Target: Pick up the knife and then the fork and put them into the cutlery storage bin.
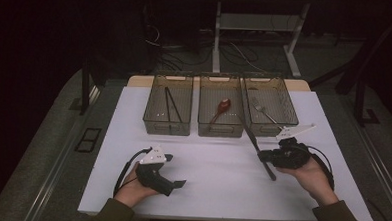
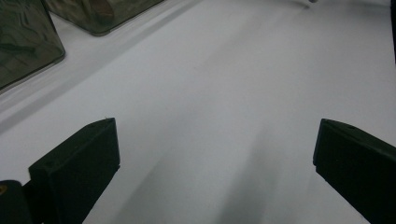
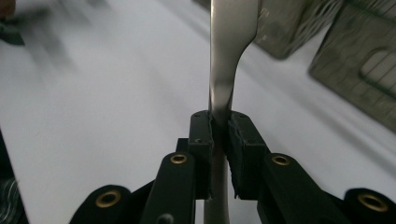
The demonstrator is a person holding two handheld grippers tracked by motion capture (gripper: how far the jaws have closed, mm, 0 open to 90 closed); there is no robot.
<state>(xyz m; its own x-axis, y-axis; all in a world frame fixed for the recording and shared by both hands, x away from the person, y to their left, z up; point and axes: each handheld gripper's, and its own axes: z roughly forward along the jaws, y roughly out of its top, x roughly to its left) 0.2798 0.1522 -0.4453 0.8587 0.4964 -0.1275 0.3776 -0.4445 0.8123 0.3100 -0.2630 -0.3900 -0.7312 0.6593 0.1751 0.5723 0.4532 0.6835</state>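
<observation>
So the right gripper (image 1: 263, 155) has its jaws pinched tight on a long slim silver-and-dark metal knife (image 1: 259, 149), held near the middle, just above the white table top (image 1: 215, 186). The knife's far end sits right by the front of the three see-through dark plastic bins (image 1: 218, 122): left bin holds black chopsticks (image 1: 170, 106), middle a red spoon (image 1: 222, 106), right a silver fork (image 1: 260, 109). The left gripper (image 1: 175, 172) rests low on the table, well apart, jaws spread wide around bare surface.
</observation>
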